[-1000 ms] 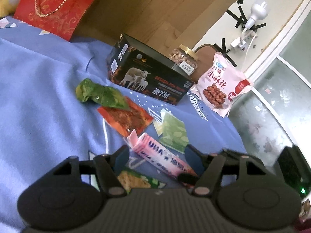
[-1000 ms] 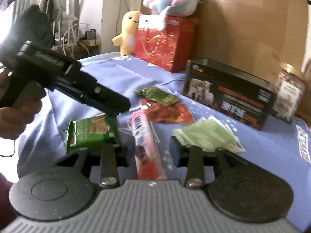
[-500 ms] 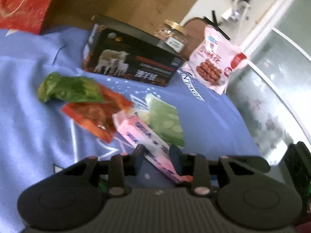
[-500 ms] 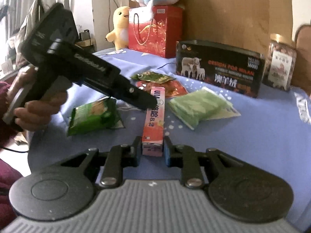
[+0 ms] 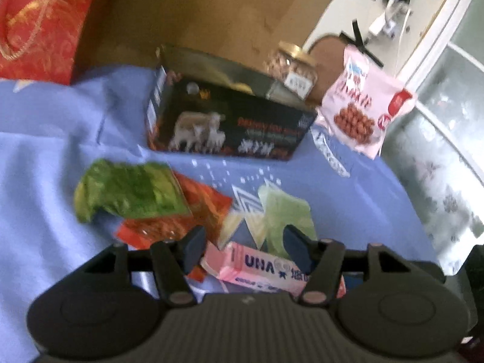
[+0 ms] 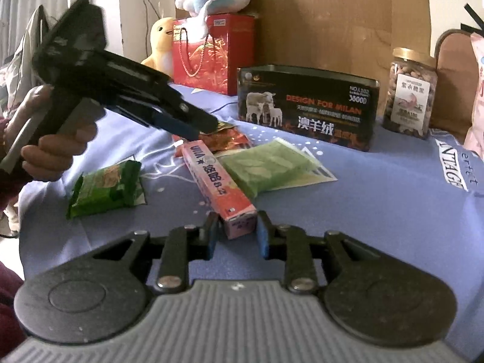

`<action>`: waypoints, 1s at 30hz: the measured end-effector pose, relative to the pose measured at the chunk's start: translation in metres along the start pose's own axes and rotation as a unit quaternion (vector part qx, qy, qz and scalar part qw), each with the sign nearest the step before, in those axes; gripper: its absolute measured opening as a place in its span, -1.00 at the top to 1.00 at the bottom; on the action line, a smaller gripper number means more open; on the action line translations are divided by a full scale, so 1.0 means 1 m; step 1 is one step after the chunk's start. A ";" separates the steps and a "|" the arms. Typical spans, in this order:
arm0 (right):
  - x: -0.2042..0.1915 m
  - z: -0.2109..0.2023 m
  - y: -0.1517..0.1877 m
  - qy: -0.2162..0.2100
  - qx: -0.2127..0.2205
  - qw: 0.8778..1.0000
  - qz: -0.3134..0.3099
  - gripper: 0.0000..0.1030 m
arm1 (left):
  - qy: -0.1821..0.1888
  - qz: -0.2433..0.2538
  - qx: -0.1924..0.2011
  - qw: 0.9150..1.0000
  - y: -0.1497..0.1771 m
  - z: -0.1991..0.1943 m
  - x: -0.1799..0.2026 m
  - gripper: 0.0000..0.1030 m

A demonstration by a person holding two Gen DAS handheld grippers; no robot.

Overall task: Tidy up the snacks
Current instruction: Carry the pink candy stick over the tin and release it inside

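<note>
A long pink box (image 6: 216, 178) lies on the blue cloth (image 6: 378, 199). My right gripper (image 6: 236, 231) has its jaws on either side of the box's near end, slightly apart from it. My left gripper (image 5: 242, 246) is open above the box's other end (image 5: 260, 267), and shows in the right wrist view (image 6: 193, 127). A red packet (image 5: 193, 211), a dark green packet (image 5: 130, 190) and a pale green packet (image 5: 287, 211) lie beyond. A green biscuit pack (image 6: 106, 187) lies left of the box.
An open black tin (image 6: 308, 103) with sheep on it stands at the back. A nut jar (image 6: 410, 93) and a pink snack bag (image 5: 363, 106) stand to its right. A red gift bag (image 6: 211, 51) and plush toys (image 6: 161, 45) are back left.
My left gripper has opened and let go of the pink box, lifting slightly. My right gripper's jaws have widened around the box's near end. The box now lies angled on the cloth.
</note>
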State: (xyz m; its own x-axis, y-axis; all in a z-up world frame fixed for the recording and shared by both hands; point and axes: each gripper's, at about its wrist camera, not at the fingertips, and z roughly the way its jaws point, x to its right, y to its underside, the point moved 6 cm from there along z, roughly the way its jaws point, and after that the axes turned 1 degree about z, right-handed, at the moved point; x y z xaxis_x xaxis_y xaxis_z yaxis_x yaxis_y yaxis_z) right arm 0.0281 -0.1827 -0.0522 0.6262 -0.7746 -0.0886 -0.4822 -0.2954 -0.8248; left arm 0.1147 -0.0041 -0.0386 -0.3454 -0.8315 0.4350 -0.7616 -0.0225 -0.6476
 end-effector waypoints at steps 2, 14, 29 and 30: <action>0.002 0.000 0.000 -0.005 0.000 1.000 0.006 0.40 | -0.007 0.012 0.004 1.000 0.005 -0.001 0.003 -0.13; 0.006 -0.011 -0.009 -0.018 0.021 0.999 0.029 0.41 | -0.015 0.040 0.031 0.999 0.000 -0.019 0.024 -0.01; 0.072 0.046 -0.142 0.048 0.105 0.991 -0.061 0.40 | -0.060 0.020 0.137 0.989 -0.146 0.021 0.006 -0.01; 0.076 0.053 -0.146 0.050 0.101 0.991 -0.065 0.40 | -0.063 0.012 0.137 0.988 -0.152 0.028 0.000 -0.01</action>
State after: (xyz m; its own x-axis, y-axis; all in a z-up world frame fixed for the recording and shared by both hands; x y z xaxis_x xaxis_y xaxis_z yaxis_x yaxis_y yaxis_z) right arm 0.1787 -0.1681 0.0321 0.6062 -0.7919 0.0740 -0.2622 -0.2868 -0.9214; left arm 0.2453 -0.0162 0.0423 -0.2767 -0.8960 0.3474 -0.5708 -0.1376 -0.8095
